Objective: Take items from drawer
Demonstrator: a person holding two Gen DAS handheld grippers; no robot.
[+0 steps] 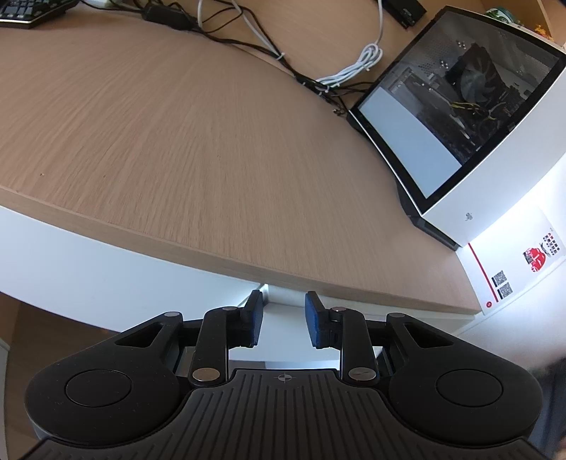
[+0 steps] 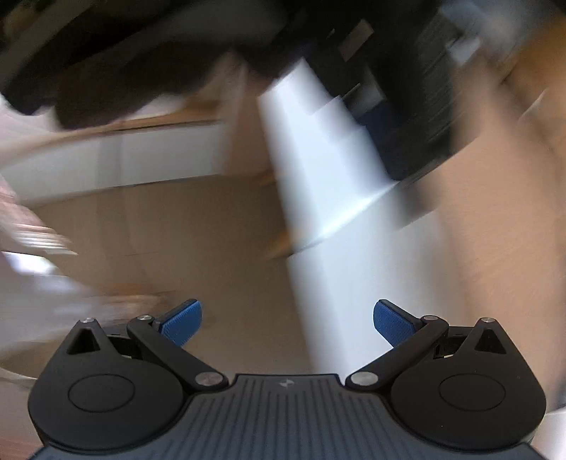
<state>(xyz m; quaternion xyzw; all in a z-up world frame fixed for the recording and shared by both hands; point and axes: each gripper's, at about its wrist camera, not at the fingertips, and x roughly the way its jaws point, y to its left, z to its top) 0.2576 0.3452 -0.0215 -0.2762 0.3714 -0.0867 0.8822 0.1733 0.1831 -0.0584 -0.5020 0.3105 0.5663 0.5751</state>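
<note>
1. While the left tongs (image 1: 283, 300) sit just below the front edge of the desk (image 1: 198, 141), their blue pads stand close together, with a narrow gap between them.
2. We see a plain white drawer front (image 1: 106, 269) running directly under the wooden desk top. It is smooth and flat, and a thin vertical seam divides it just behind the left pad.
3. A white edge of that front lies in the gap between the pads. We cannot tell whether the pads press on it.
4. The right tongs (image 2: 288, 308) point steeply down with their jaws spread wide and nothing between them.
5. Everything beyond the right tongs is heavily blurred. We make out only white panels, tan surfaces and a dark shape at the top.
6. On the desk stand a white computer case (image 1: 495, 184) with a glass side, a tangle of cables (image 1: 353, 70) and, in the far corner, a keyboard (image 1: 28, 14).
</note>
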